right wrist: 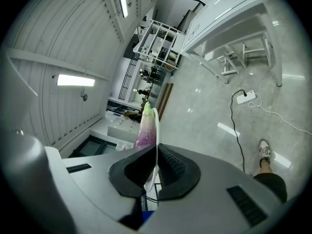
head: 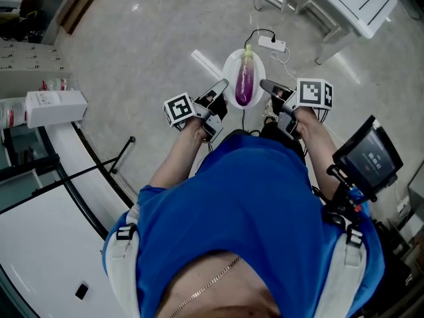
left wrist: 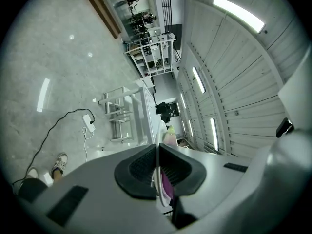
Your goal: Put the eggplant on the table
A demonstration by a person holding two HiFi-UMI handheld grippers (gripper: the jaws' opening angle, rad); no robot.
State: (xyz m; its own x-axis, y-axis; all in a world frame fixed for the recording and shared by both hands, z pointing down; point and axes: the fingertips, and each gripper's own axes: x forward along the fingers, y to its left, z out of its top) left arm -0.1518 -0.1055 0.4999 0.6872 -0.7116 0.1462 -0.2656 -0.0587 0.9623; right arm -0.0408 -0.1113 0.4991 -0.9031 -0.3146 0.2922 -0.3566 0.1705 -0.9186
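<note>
The left gripper has its jaws nearly together, pinching the left rim of a white plate. The right gripper is clamped the same way on the right rim. Between them the purple eggplant lies along the plate's middle, long axis from near rim to far rim, green stem end away from the person, equally near both grippers. A white table stands well ahead, to the right.

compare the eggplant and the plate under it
The eggplant is purple with a green tip; the plate is white. The eggplant is long and narrow, the plate round. The left gripper and right gripper clamp the plate's rim; the eggplant only lies on it. Both are held above the floor.
</note>
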